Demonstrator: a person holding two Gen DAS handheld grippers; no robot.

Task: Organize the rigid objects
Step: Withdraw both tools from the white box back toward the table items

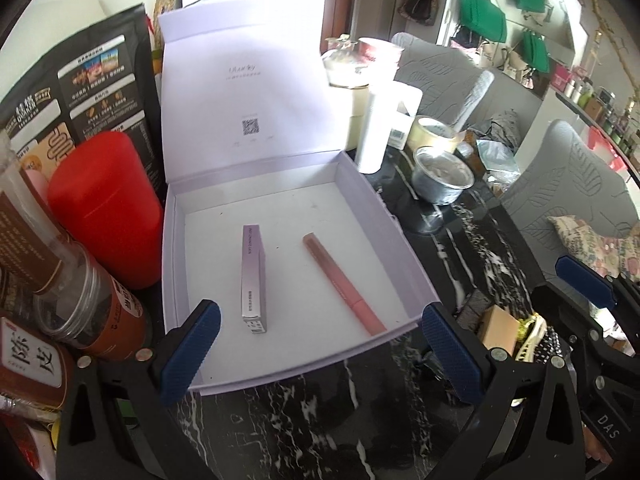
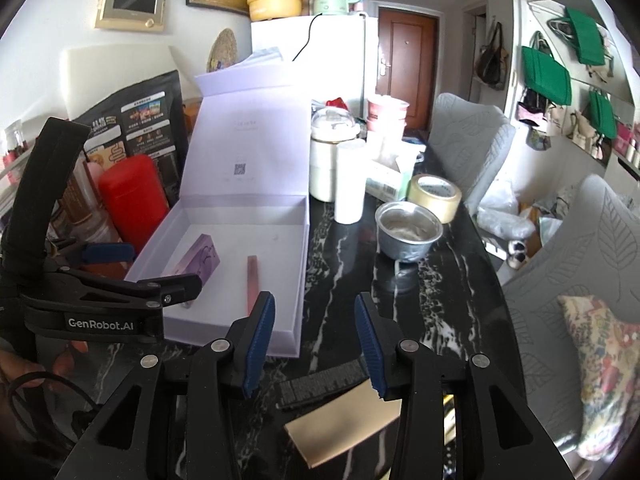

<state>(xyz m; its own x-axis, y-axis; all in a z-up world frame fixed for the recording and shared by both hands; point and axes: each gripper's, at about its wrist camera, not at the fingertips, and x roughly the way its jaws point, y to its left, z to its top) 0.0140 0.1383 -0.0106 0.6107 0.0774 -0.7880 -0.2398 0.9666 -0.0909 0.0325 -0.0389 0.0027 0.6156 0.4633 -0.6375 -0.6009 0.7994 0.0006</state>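
Note:
An open lilac box (image 1: 384, 216) lies on the black marble table with its lid standing up. Inside it are a slim purple carton (image 1: 254, 280) on its edge and a pink lipstick tube (image 1: 340, 284) beside it. My left gripper (image 1: 322, 354) hangs over the box's near edge, open wide, with nothing between its fingers. In the right wrist view the box (image 2: 240, 210) sits to the left, holding the carton (image 2: 200, 258) and the tube (image 2: 252, 276). My right gripper (image 2: 316, 344) is open and empty above a black ridged object (image 2: 324, 384) and a tan box (image 2: 344, 420).
A red canister (image 1: 104, 208), a black printed bag (image 1: 80, 80) and jars (image 1: 80, 300) crowd the box's left side. To its right stand a white cylinder (image 2: 350, 180), a steel bowl (image 2: 408, 232) and a tape roll (image 2: 436, 196). Grey chairs (image 2: 580, 260) line the table's right edge.

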